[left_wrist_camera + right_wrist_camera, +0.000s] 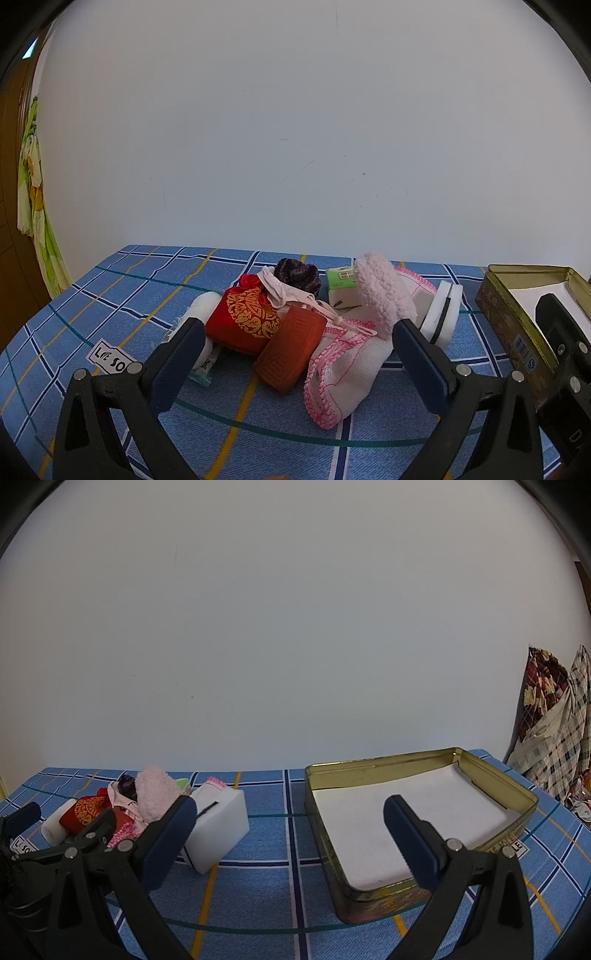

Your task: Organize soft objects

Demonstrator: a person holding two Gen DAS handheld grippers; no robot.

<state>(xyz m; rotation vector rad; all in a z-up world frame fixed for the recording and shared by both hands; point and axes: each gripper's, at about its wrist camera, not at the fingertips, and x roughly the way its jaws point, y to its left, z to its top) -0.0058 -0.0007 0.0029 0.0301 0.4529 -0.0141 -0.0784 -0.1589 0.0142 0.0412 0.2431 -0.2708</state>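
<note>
Your left gripper (299,332) and right gripper (290,816) both stand with jaws spread, holding nothing; the soft pile, with the red embroidered cloth pouch (243,321), lies left of the open gold metal tin (421,764)

Open tin, crowded pile

The gold tin (413,760) lies unobstructed inside; bare checked cloth (280,878) separates it from the white sponge block (221,830) and heaped soft items (295,325).

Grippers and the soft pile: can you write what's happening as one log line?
left gripper: open, facing soft pile | right gripper: open, empty | tin: open, nothing soft inside | sponge: beside pile
</note>
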